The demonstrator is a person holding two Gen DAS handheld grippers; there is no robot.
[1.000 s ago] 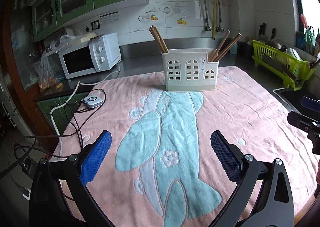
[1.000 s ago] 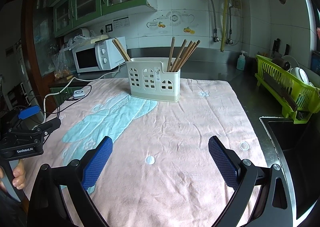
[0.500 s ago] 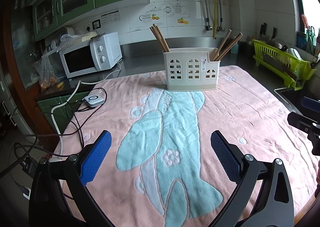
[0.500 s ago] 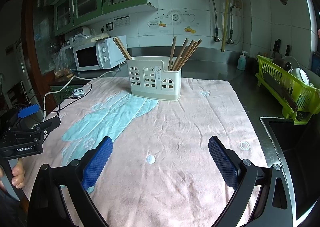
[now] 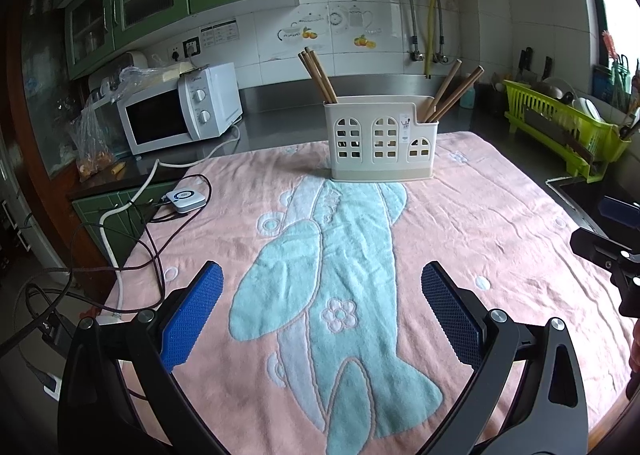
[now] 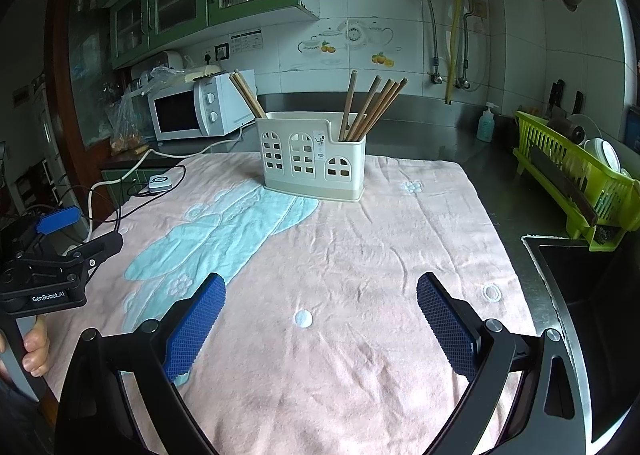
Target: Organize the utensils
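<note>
I hold both the left gripper (image 5: 322,293) and right gripper (image 6: 320,303) with jaws wide apart, empty. The wooden chopsticks (image 6: 370,107) stand in the cream plastic utensil holder (image 6: 313,157) on the pink towel-covered desk (image 6: 400,255); nothing loose remains, so sorting looks finished.

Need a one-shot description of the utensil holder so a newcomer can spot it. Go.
Start at the pink towel with the pale blue fish shape that covers the counter. At its far edge, ahead of both open grippers, stands the utensil holder: a cream plastic caddy with arched window cutouts. Wooden chopsticks stick out of both its ends, unlike the white microwave to its left or the lime-green dish rack to its right.
</note>
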